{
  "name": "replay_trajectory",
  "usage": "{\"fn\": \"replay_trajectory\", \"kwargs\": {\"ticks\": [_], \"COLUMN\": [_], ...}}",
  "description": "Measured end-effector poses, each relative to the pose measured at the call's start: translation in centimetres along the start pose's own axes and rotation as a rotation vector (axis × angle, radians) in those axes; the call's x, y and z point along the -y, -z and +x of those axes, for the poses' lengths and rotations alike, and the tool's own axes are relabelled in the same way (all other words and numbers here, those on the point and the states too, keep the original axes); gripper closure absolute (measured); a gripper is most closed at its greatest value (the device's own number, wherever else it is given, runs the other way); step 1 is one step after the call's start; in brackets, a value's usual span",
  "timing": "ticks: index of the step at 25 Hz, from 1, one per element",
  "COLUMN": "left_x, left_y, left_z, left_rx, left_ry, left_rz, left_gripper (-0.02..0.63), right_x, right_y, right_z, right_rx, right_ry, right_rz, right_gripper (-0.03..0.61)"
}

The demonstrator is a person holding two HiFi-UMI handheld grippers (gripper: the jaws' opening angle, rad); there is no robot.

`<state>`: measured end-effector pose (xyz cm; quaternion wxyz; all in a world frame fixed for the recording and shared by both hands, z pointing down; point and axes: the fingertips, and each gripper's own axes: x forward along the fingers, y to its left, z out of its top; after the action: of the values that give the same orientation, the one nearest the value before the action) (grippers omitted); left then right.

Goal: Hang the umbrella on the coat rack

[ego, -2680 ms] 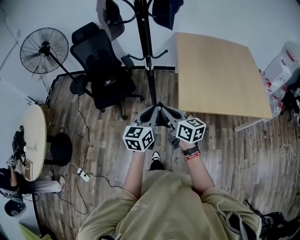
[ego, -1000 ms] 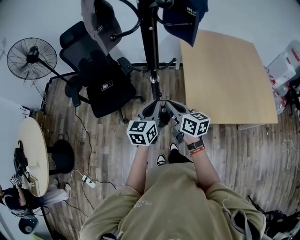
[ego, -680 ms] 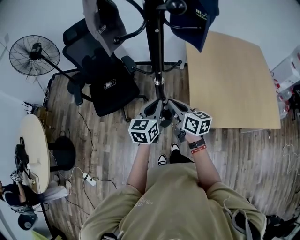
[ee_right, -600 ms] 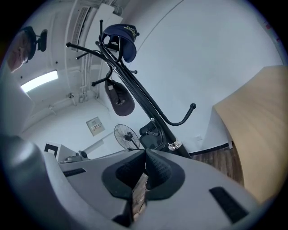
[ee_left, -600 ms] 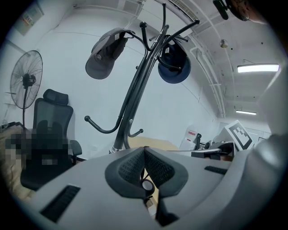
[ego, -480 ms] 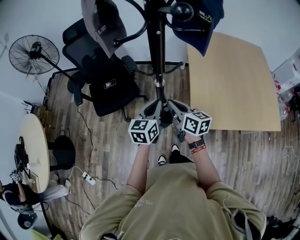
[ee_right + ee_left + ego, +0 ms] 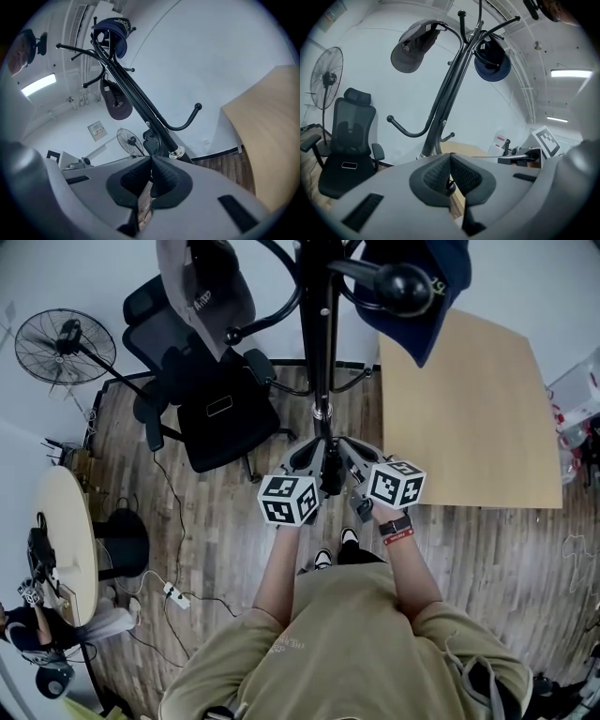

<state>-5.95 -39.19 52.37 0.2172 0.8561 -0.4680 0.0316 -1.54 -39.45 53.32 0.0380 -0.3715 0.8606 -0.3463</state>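
No umbrella shows in any view. The black coat rack (image 7: 323,343) rises right in front of me, with a grey cap (image 7: 202,292) on a left hook and a navy cap (image 7: 427,287) on a right one. My left gripper (image 7: 307,459) and right gripper (image 7: 347,457) are held side by side just short of the pole, near its lower part. The left gripper (image 7: 450,171) is shut with nothing between its pads, and the rack (image 7: 449,96) stands ahead of it. The right gripper (image 7: 151,173) is likewise shut and empty, facing the rack (image 7: 138,108).
A black office chair (image 7: 211,399) stands left of the rack, with a standing fan (image 7: 56,338) beyond it. A wooden table (image 7: 469,409) is close on the right. A round table (image 7: 66,549), floor cables and a seated person (image 7: 28,634) are at the far left.
I have come closer to the rack: its top hooks and caps loom larger and nearer. Both grippers stay shut and side by side before the pole.
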Motion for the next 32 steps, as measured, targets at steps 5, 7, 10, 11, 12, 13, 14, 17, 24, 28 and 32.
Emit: {"fn": "replay_trajectory", "kwargs": {"ticks": [5, 7, 10, 11, 12, 13, 14, 17, 24, 28, 32], "left_x": [-0.9, -1.2, -1.7, -1.9, -2.1, -2.2, -2.4, -2.8, -3.7, -3.9, -3.9], "left_y": [-0.8, -1.1, -1.3, -1.4, -1.4, -1.4, -1.3, -1.2, -0.2, 0.9, 1.5], "left_z": [1.1, 1.5, 2.2, 2.5, 2.7, 2.8, 3.0, 3.5, 4.3, 4.7, 4.9], "left_rx": [0.009, 0.010, 0.006, 0.003, 0.001, -0.001, -0.002, -0.007, -0.031, -0.053, -0.051], "left_ry": [-0.001, -0.001, -0.002, -0.004, -0.006, -0.008, -0.010, -0.014, -0.016, -0.021, -0.041], "left_rz": [-0.003, -0.002, 0.000, 0.001, 0.001, 0.000, -0.001, -0.003, -0.033, -0.030, 0.032], "left_gripper": [0.592, 0.592, 0.592, 0.592, 0.592, 0.592, 0.592, 0.592, 0.591, 0.591, 0.591], "right_x": [0.5, 0.7, 1.3, 1.4, 1.6, 1.7, 1.9, 2.3, 3.4, 4.2, 4.2], "right_y": [-1.0, -1.4, -1.7, -1.8, -1.9, -1.9, -1.8, -1.8, -1.1, -0.4, 0.4], "right_z": [1.2, 1.6, 2.2, 2.5, 2.7, 2.9, 3.1, 3.6, 4.4, 4.6, 4.8], "right_rx": [0.002, 0.003, 0.002, 0.000, -0.002, -0.005, -0.008, -0.016, -0.046, -0.059, -0.076], "right_ry": [-0.005, -0.004, -0.001, -0.001, 0.000, 0.000, 0.001, 0.002, 0.019, 0.026, 0.028], "right_rz": [-0.009, -0.011, -0.012, -0.012, -0.011, -0.010, -0.009, -0.008, -0.011, -0.004, -0.012], "right_gripper": [0.560, 0.560, 0.560, 0.560, 0.560, 0.560, 0.560, 0.560, 0.560, 0.560, 0.560]}}
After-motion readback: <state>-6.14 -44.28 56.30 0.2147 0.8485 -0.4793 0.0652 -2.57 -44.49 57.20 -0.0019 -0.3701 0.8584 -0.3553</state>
